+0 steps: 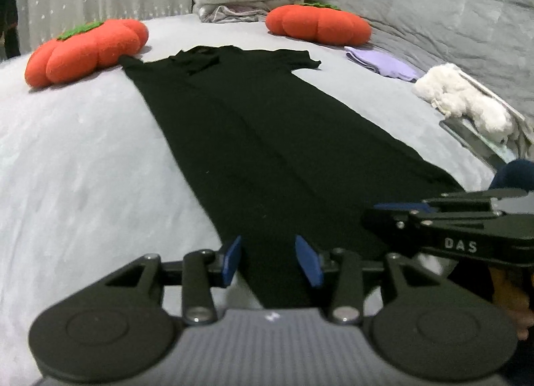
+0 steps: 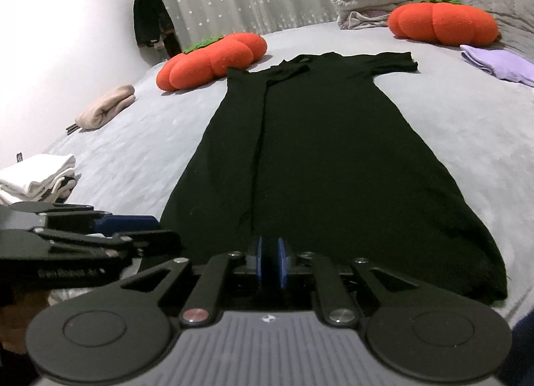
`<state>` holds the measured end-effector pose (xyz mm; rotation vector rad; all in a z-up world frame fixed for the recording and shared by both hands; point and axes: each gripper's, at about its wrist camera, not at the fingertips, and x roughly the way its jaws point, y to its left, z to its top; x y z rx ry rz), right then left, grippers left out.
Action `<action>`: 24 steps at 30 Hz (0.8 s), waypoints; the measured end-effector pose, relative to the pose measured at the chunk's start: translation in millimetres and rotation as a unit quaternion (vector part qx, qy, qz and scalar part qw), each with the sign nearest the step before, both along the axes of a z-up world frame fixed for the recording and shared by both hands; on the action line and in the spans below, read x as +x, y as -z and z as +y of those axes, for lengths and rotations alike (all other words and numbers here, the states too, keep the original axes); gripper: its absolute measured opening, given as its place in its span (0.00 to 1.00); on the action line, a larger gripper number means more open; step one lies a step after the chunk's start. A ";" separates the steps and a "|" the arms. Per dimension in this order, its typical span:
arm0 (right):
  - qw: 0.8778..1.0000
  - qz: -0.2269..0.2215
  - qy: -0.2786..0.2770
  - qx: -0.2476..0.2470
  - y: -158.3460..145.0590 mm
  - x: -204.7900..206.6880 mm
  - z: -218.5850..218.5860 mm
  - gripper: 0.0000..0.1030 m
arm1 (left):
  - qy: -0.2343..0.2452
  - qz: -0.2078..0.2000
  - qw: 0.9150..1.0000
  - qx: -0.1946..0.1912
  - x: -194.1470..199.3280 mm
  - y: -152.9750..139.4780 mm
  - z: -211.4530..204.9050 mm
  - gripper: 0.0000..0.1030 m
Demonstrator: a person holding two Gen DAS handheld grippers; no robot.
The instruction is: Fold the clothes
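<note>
I see the long black short-sleeved knit dress (image 2: 317, 139) lying flat on the grey bed (image 2: 450, 125), hem near me, sleeves far, its left side folded inward. My left tool (image 1: 268, 261) gapes partly over the hem, pads clear; my right tool (image 2: 271, 261) is narrow, gripping the hem edge.

Soft, even indoor light fills both views, moderately dim, with no single bright source visible. The grey bed (image 1: 83, 165) reads pale and slightly washed out. The black dress (image 2: 317, 139) is so dark that its folds barely show. Faint shadows sit under the orange cushions (image 2: 213, 59). Fisheye distortion bows the bed's edges, and the picture corners fall to black. The near tool bodies are soft — out of focus — and fine detail is smeared throughout. No glare.
</note>
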<state>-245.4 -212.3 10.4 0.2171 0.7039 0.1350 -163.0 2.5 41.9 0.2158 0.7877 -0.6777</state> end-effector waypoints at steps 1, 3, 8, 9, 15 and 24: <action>1.000 0.004 0.001 -0.006 2.1 2.5 1.5 0.12 | 0.003 -0.003 1.000 0.008 -0.9 2.4 -3.9 0.38; 1.000 0.010 0.004 -0.013 5.8 3.8 2.5 0.12 | 0.008 -0.008 1.000 0.022 -2.4 7.0 -9.9 0.39; 1.000 0.012 0.022 -0.014 4.8 0.1 -7.6 0.12 | 0.015 -0.011 0.999 0.031 -5.1 8.4 -8.7 0.41; 0.999 0.014 0.030 -0.011 4.5 -0.6 -11.4 0.12 | 0.015 -0.011 0.999 0.031 -5.2 8.2 -7.1 0.42; 0.998 0.020 0.054 0.001 1.4 -11.0 -29.0 0.12 | 0.014 -0.004 1.000 0.027 -4.5 3.9 3.8 0.44; 0.992 0.031 0.113 0.037 -2.5 -21.0 -68.8 0.12 | 0.028 -0.024 0.999 0.018 -7.1 -14.0 -10.4 0.46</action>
